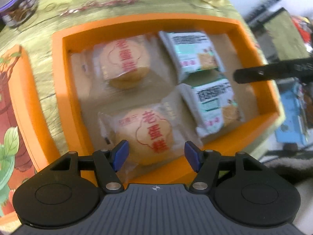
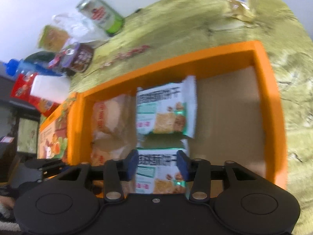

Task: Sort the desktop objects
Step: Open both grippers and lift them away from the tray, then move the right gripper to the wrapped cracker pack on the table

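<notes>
Orange tray (image 1: 254,39) on green cloth (image 1: 121,5), clutter at ten o'clock, cake packet (image 1: 148,135) below parted left gripper (image 1: 156,154), cracker packet (image 2: 158,176) between unclamped right gripper (image 2: 158,166) pads.

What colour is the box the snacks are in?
Orange box, with a plain brown floor; the left wrist view shows it best.

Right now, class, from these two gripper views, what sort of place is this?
Probably a home table: a patterned green tablecloth, an orange box holding wrapped cakes, and a drinks can among household clutter.

Right tool (image 2: 158,166) straddles near cracker packet (image 2: 160,176) in orange box (image 2: 272,90); pads apart.
</notes>
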`<move>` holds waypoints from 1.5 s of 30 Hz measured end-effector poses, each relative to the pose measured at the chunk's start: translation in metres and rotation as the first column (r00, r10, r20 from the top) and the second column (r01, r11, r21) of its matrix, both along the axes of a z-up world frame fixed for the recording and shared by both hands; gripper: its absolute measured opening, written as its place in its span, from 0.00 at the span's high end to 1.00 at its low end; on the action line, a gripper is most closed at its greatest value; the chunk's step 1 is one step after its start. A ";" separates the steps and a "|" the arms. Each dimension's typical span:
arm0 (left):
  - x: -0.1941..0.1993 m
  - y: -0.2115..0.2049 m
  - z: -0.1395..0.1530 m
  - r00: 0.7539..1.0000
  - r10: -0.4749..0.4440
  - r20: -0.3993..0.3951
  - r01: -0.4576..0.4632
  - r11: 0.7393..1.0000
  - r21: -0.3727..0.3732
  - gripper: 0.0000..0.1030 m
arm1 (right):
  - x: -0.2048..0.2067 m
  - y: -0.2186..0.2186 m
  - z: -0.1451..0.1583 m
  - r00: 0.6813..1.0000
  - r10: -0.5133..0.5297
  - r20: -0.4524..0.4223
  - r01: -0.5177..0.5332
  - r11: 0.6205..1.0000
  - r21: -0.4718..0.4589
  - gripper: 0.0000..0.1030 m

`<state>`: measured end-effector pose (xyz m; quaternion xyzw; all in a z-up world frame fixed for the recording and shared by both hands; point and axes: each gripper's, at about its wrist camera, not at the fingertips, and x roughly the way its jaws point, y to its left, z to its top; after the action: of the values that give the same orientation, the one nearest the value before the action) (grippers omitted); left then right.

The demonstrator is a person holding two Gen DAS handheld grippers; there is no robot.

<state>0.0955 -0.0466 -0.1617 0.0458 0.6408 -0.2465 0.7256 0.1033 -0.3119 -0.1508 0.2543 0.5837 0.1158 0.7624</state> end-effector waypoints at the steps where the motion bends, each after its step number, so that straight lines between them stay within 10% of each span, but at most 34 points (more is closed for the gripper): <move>1: -0.002 -0.001 -0.001 1.000 0.002 0.013 -0.002 1.000 0.017 0.35 | 0.000 0.002 0.000 1.000 0.010 0.007 -0.010 1.000 0.003 0.52; 22: -0.011 -0.014 0.004 0.989 0.058 0.139 -0.074 0.991 0.110 0.31 | -0.003 -0.032 0.006 0.999 -0.004 0.048 0.004 1.000 -0.011 0.52; 31: 0.013 0.008 0.032 0.948 0.135 0.289 -0.165 0.983 0.082 0.30 | -0.007 -0.075 0.025 0.986 -0.107 0.128 0.122 0.986 -0.113 0.45; 45: 0.031 0.048 -0.014 0.918 0.356 0.176 -0.363 0.932 0.005 0.29 | 0.002 -0.083 -0.024 0.994 -0.107 -0.014 0.102 0.974 -0.204 0.27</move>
<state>0.1269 0.0015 -0.1755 -0.0381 0.5777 -0.0921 0.8101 0.1057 -0.3950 -0.1750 0.2070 0.5875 0.0124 0.7822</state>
